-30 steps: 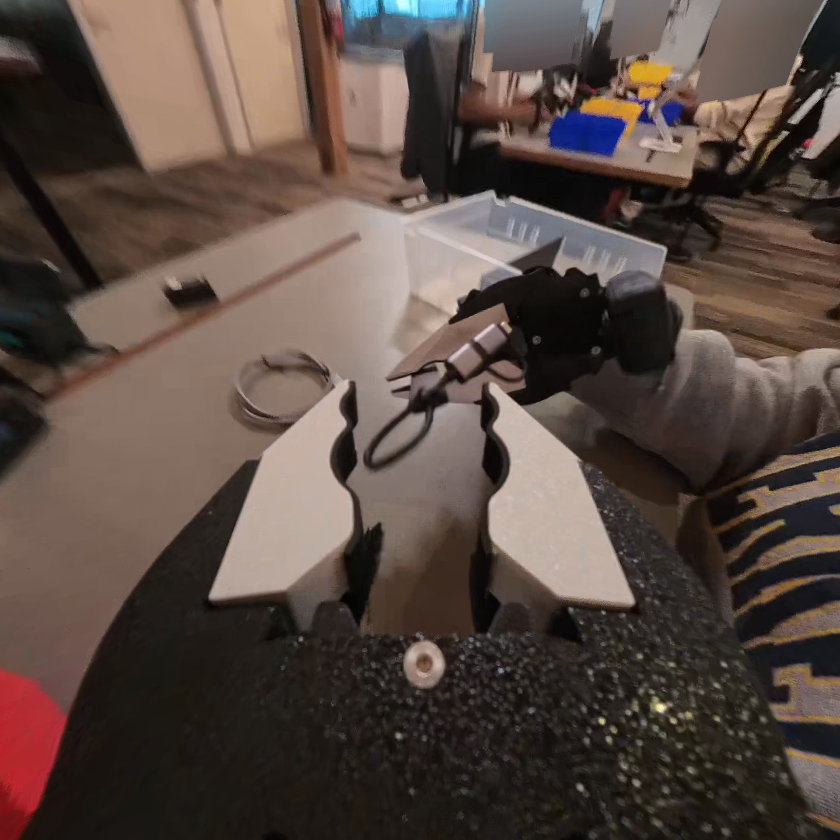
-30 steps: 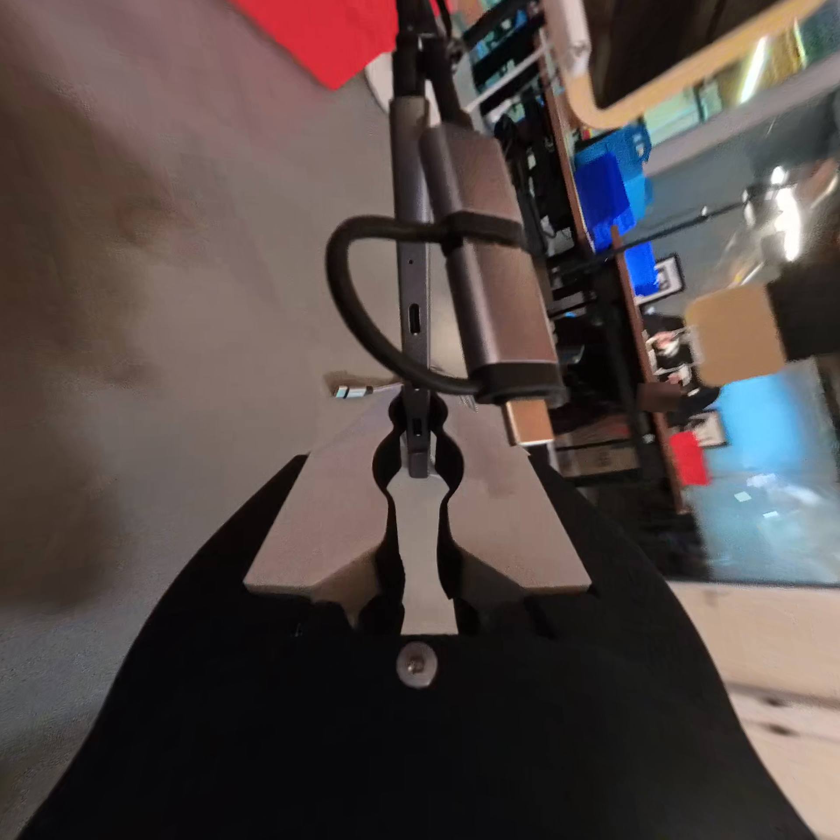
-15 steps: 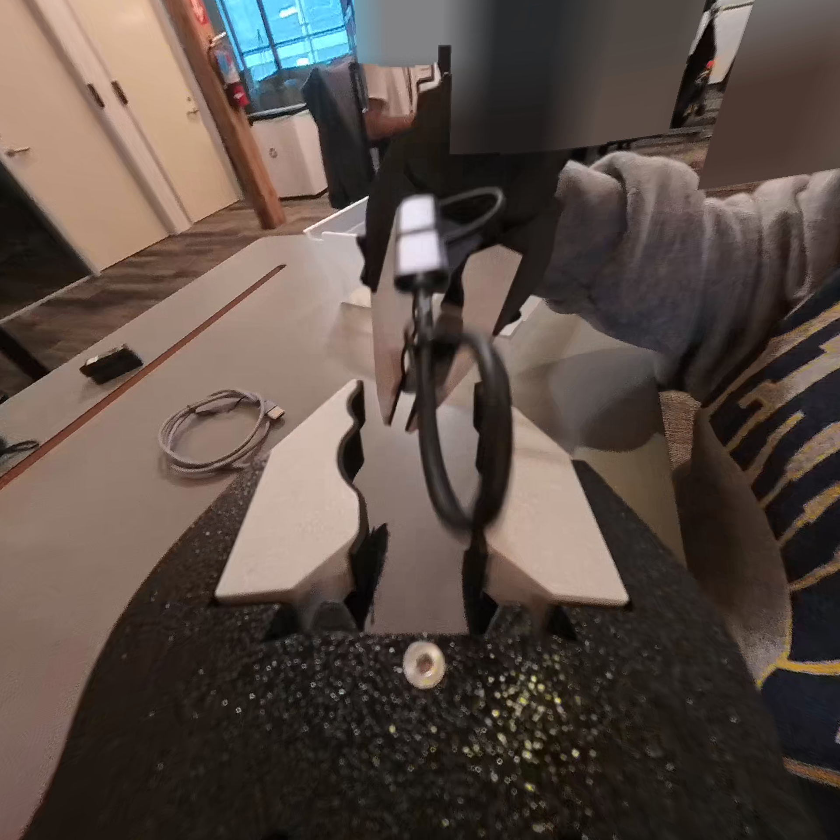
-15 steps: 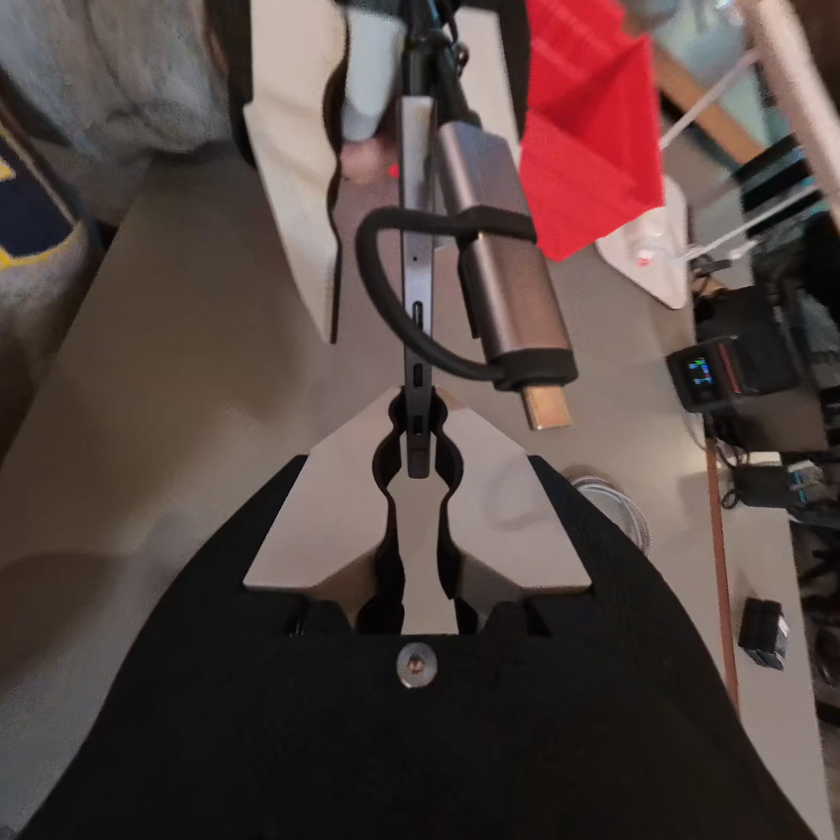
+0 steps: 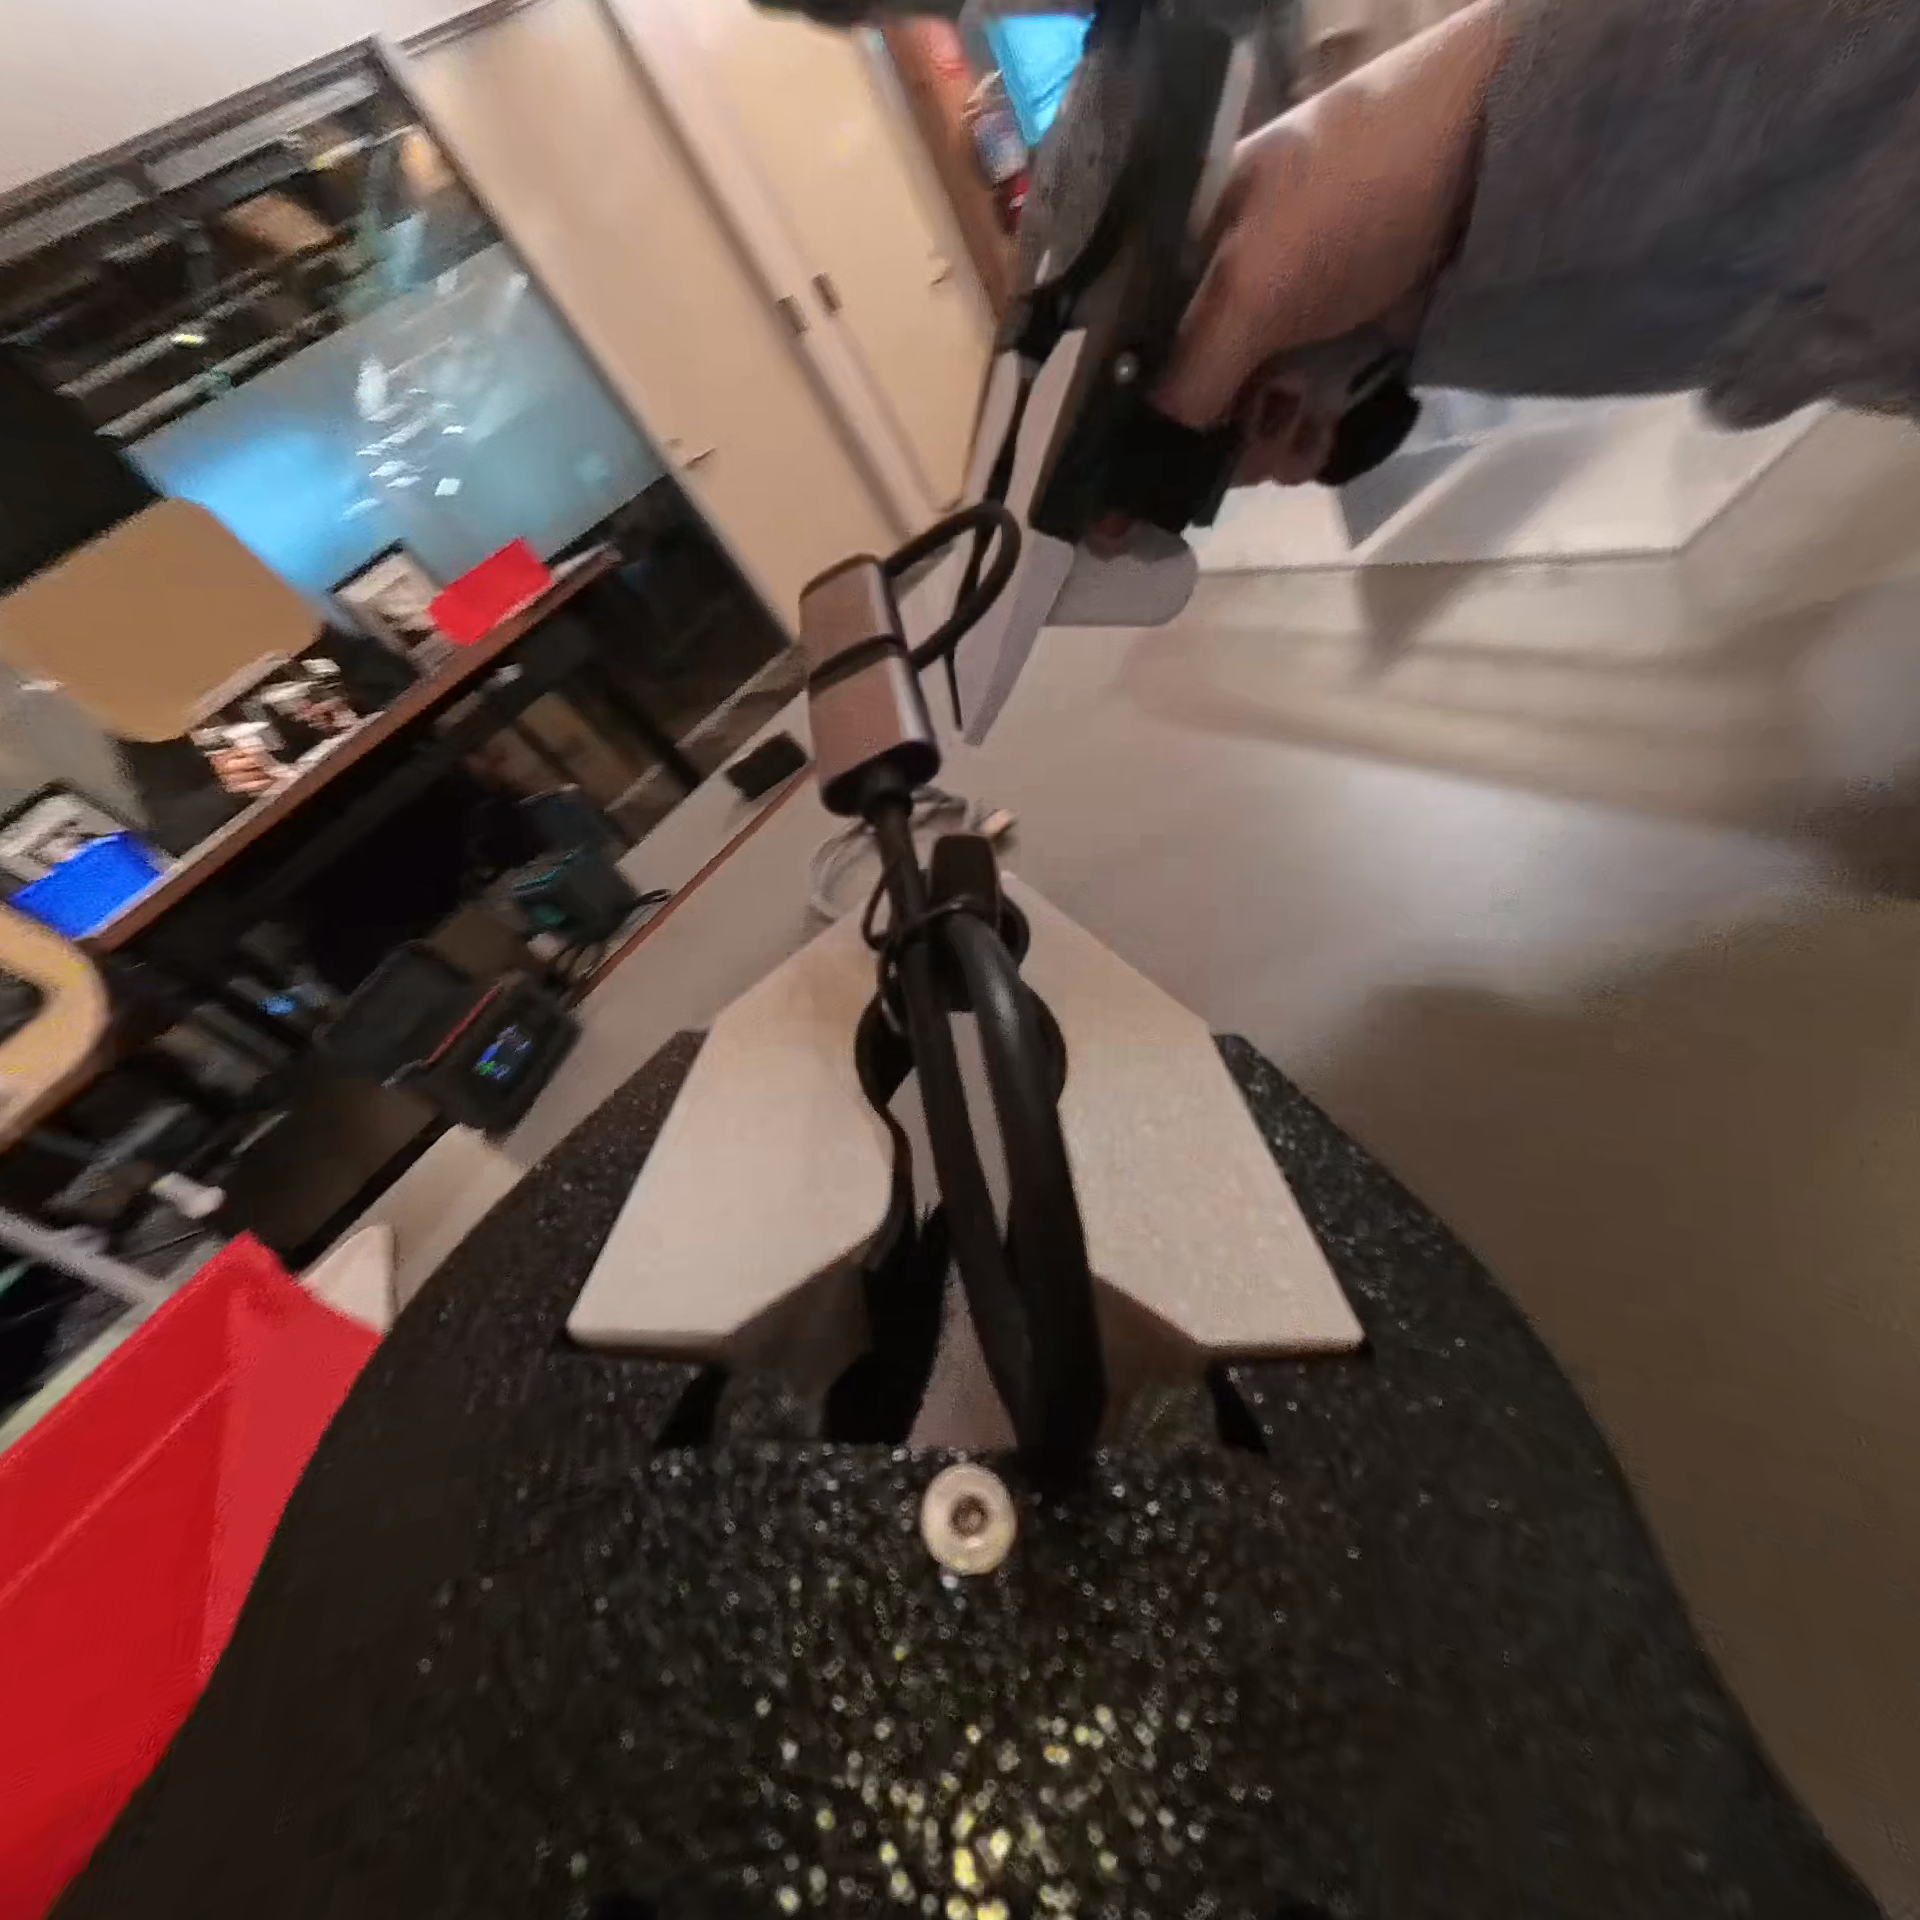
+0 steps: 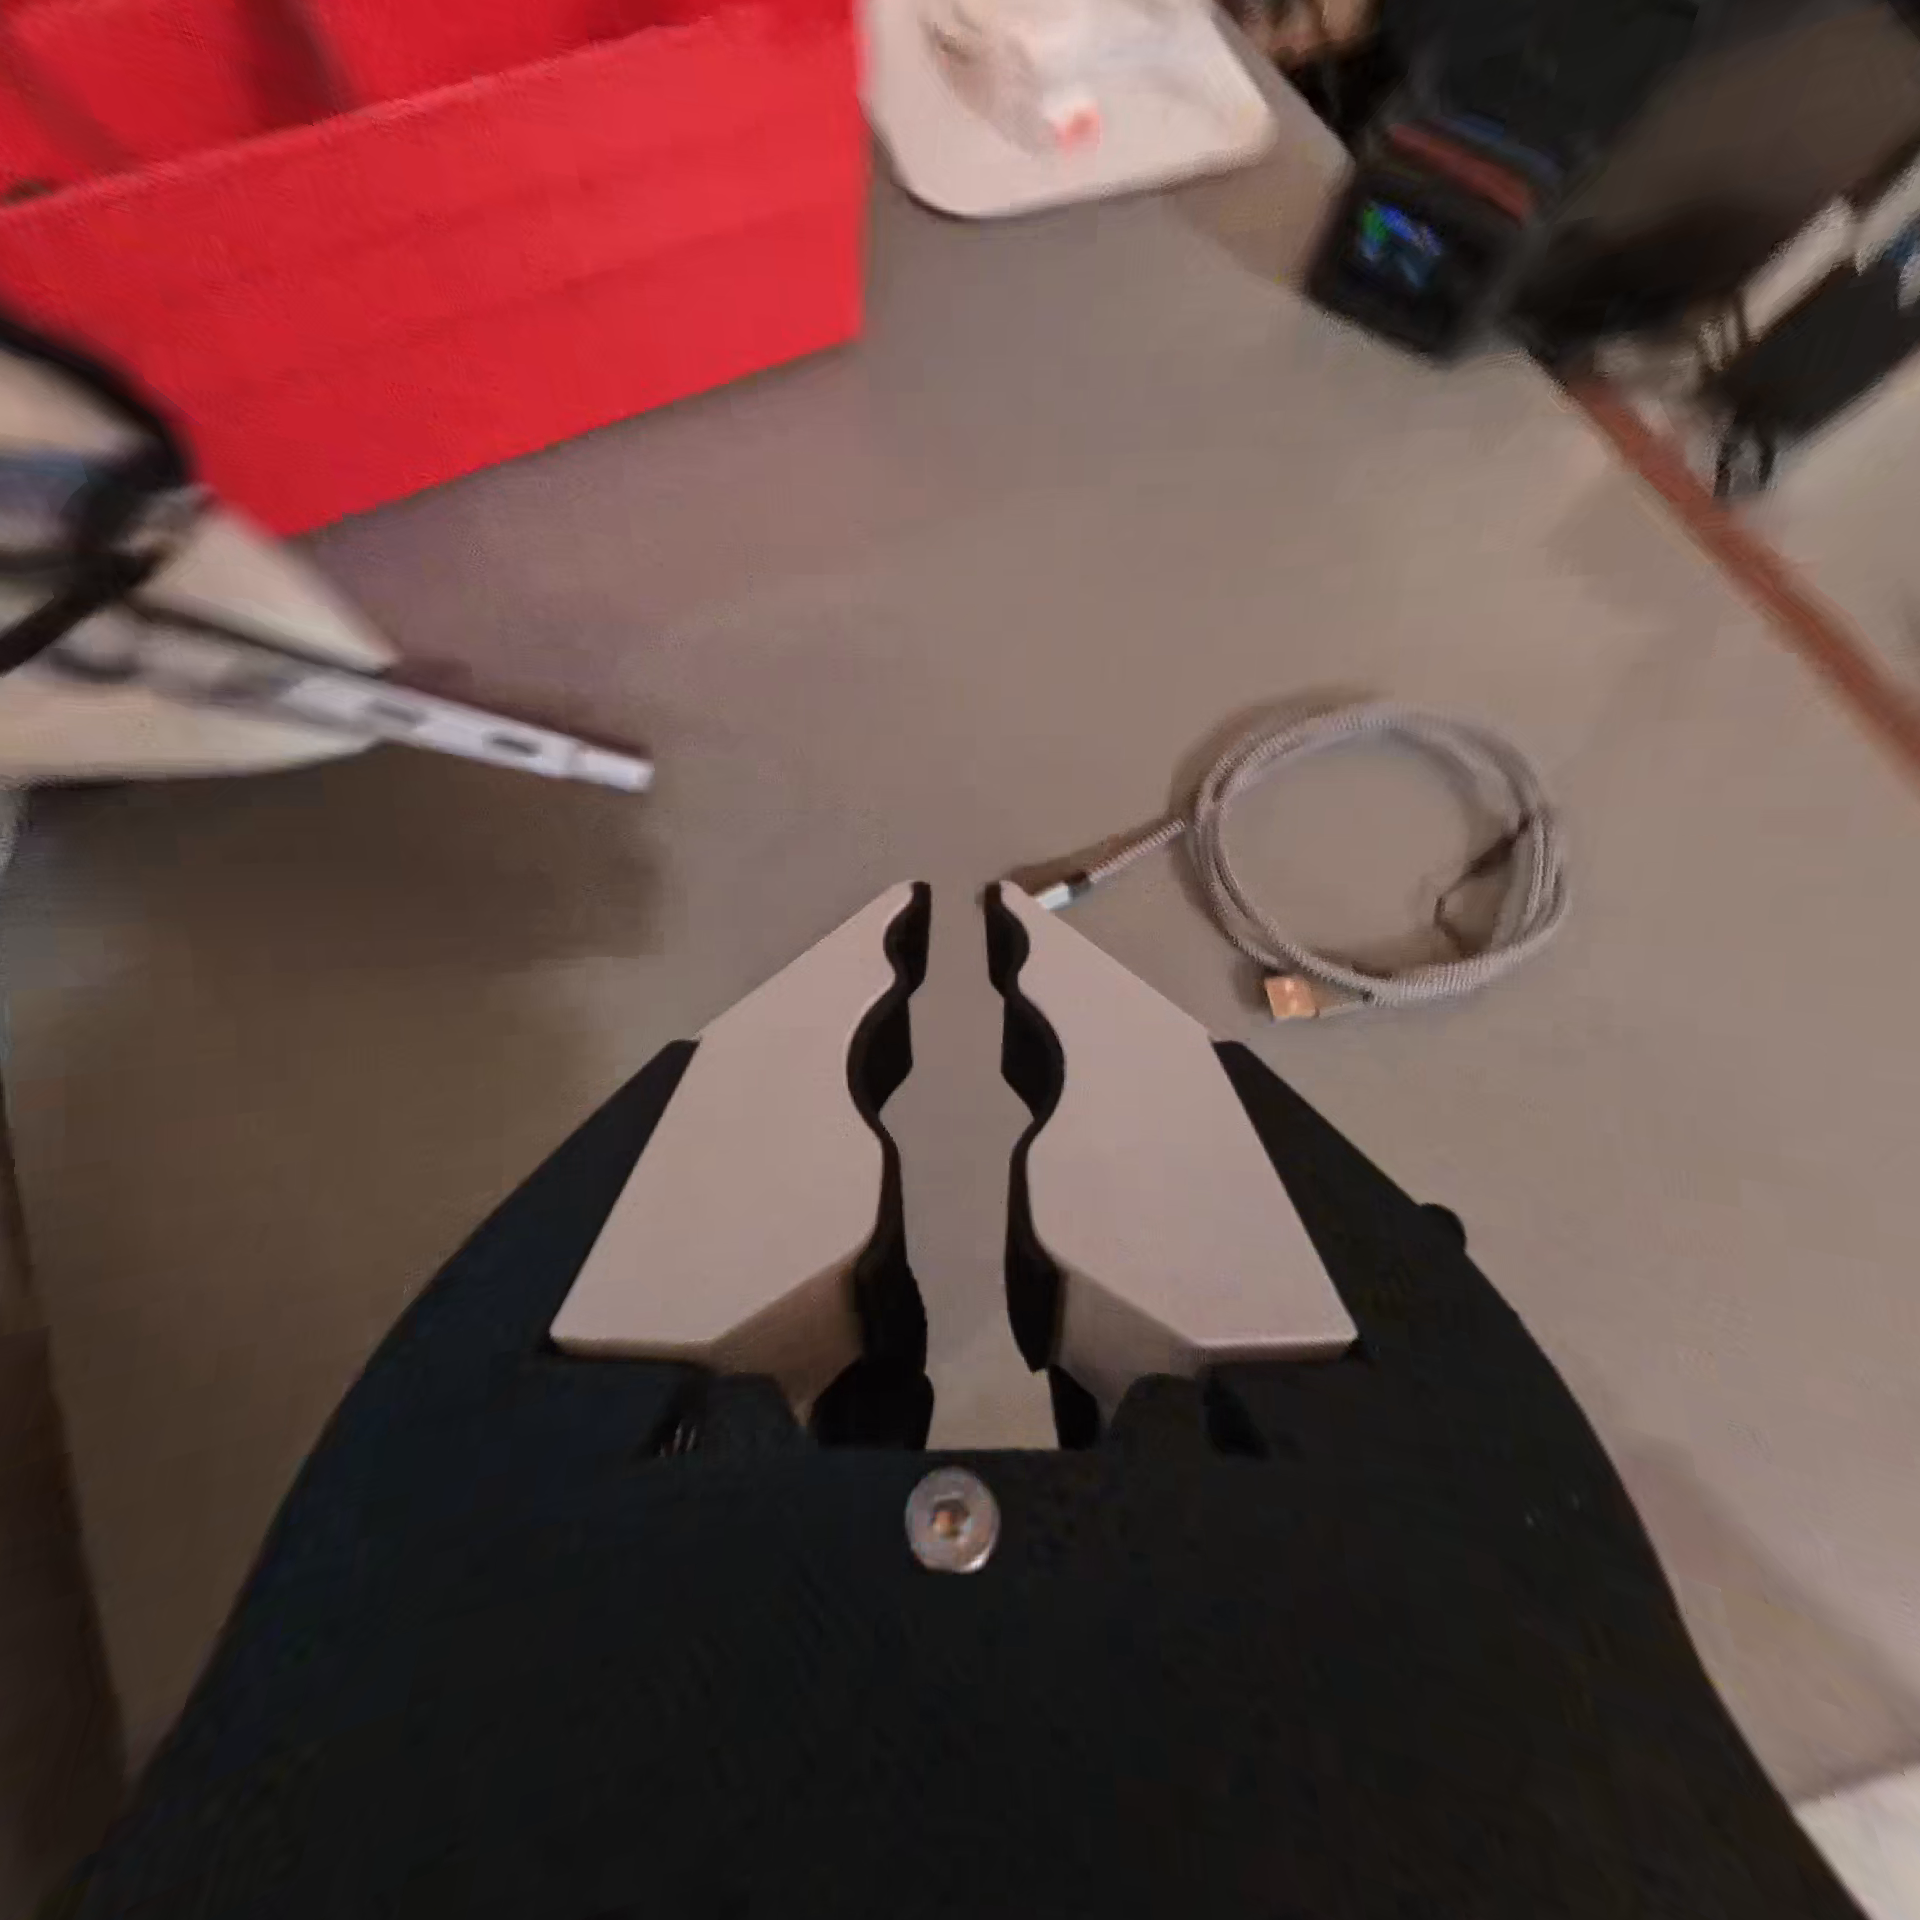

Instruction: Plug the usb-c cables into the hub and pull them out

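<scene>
My left gripper is shut on the thin grey USB hub, held edge-on above the table. A grey connector block and a black cable loop are strapped to it. In the right wrist view the hub sticks out of the left gripper at the left edge. My right gripper is slightly open and empty above the table. A coiled grey braided USB-C cable lies on the table just right of its tips. The right gripper, in a hand, is beyond the hub in the left wrist view.
A red bin stands at the far left of the grey table. A white tray and a black device with a lit screen are at the back. A brown seam runs along the right. Some 11 cm of space lies between my two pairs of fingers.
The hub passed from my right gripper to my left gripper. The right gripper let go, opened and swung toward the coiled cable. The left gripper closed on the hub.
</scene>
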{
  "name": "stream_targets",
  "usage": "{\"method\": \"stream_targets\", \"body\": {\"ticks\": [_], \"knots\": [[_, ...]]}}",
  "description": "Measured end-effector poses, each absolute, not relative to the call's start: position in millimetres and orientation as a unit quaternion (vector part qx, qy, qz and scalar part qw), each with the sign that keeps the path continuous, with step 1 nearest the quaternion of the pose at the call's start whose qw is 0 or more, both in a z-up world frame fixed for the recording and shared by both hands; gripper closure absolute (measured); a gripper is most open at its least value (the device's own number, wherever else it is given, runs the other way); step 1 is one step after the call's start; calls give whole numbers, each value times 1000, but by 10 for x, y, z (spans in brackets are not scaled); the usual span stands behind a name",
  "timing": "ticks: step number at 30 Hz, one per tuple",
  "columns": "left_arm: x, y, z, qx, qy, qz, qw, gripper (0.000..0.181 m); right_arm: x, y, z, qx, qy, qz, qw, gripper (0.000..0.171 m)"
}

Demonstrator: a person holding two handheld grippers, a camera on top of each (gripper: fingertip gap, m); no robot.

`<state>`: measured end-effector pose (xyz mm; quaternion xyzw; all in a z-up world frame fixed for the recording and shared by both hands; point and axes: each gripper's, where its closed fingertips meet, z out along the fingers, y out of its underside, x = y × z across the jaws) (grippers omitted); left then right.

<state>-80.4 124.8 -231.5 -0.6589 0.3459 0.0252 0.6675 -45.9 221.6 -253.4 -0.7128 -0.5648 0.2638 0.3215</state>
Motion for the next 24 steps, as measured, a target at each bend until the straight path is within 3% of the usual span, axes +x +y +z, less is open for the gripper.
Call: {"method": "stream_targets", "body": {"ticks": [1,5,7,18,24], "knots": [[-846,1269,-2368,-657,342,54,670,174,-497,2328,-2648,-751,-525,269,297,161],[-872,1300,-2473,-637,381,164,650,174,-624,2508,-3167,-835,-453,273,151,137],[-852,1296,-2514,-625,401,194,640,174,-642,2546,-3330,-854,-438,264,94,133],[-723,1292,-2710,-553,503,364,555,174,-699,2643,-3410,-865,-450,220,15,163],[-731,1319,-2748,-596,479,309,565,173,-739,2523,-3338,-837,-468,277,57,167]]}}
